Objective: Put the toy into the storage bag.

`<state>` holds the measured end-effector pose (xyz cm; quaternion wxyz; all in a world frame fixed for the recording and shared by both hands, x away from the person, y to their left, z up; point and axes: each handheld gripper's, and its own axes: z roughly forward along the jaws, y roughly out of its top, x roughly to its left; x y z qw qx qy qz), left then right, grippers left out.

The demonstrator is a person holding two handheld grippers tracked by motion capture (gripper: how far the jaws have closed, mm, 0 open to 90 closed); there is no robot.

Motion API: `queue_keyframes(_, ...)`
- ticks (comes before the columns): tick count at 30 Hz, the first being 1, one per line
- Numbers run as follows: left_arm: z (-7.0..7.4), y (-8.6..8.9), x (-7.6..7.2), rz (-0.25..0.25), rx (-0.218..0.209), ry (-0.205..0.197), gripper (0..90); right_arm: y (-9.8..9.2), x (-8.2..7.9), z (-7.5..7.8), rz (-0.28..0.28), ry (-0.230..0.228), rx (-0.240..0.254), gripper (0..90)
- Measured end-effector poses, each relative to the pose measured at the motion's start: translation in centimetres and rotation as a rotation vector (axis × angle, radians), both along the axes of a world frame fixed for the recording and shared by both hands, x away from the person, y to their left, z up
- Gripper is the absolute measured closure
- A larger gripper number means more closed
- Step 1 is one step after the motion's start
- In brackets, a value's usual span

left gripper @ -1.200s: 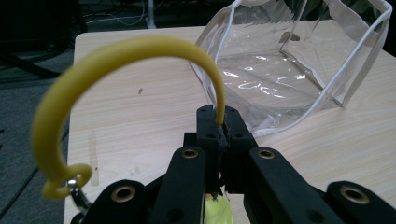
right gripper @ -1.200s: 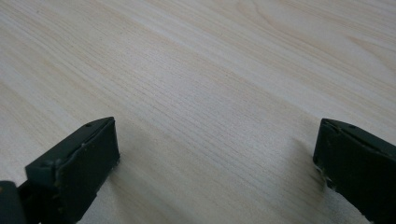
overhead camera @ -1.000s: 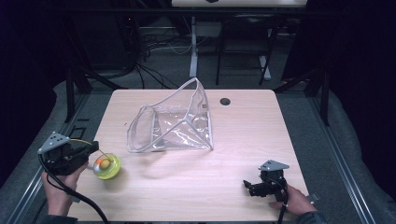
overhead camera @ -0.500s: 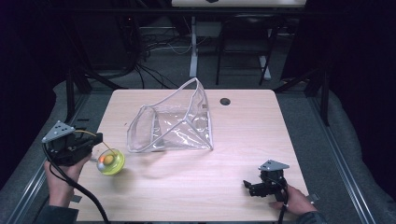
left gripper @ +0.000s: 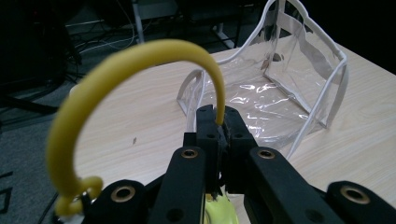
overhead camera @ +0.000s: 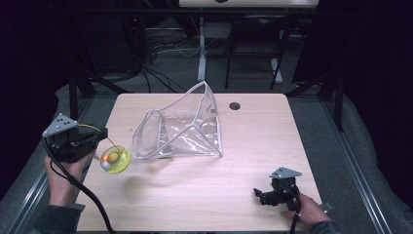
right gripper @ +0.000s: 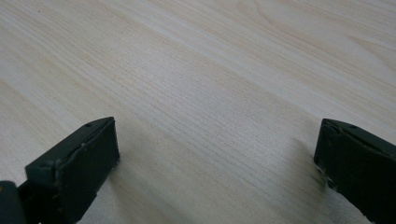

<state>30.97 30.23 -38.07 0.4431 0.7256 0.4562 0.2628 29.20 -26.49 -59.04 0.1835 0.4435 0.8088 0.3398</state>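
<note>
The light wood-grain worktop [overhead camera: 253,146] sat in a dark room, cables and black frame legs crowding the floor behind it, grey flooring along both sides. A small round dark hole [overhead camera: 235,106] marked the far part of the surface. At the left edge, the left gripper [overhead camera: 95,138] was clamped tight on the curved yellow handle [left gripper: 140,60] of a small yellow-green basket [overhead camera: 115,160], which hung off the surface with pale round items inside. Just beside it, toward the middle, a clear plastic bag [overhead camera: 182,129] with white trim lay open on its side. Down at the near right, the right gripper [overhead camera: 261,196] hovered low over bare wood, jaws spread wide, nothing between them.
</note>
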Motion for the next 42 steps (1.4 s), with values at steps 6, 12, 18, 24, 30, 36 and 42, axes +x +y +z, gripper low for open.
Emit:
queue_keyframes(6,0.3,-0.3,0.5,-0.004,0.001,-0.004,88.3,0.0,0.0,0.0,0.001,0.002,0.0,0.0)
queue_keyframes(12,1.5,-0.8,0.7,-0.019,0.006,-0.026,88.2,0.0,0.0,0.0,0.0,0.0,0.0,0.0)
queue_keyframes(18,2.8,-1.1,0.9,-0.027,0.019,-0.044,88.3,0.0,0.0,0.0,-0.001,0.0,0.0,0.0)
queue_keyframes(24,3.7,-1.7,1.4,-0.044,0.038,-0.057,88.2,0.0,0.0,0.0,-0.001,0.001,0.0,0.0)
queue_keyframes(30,4.3,-2.3,2.1,-0.063,0.043,-0.062,88.3,0.0,0.0,0.0,-0.001,0.001,0.001,0.0)
queue_keyframes(36,4.9,-3.0,2.9,-0.078,0.046,-0.068,88.3,0.0,0.0,0.0,0.001,0.002,-0.004,0.0)
queue_keyframes(42,5.7,-3.6,3.6,-0.092,0.049,-0.081,88.3,0.0,0.0,0.0,0.0,0.002,-0.006,0.0)
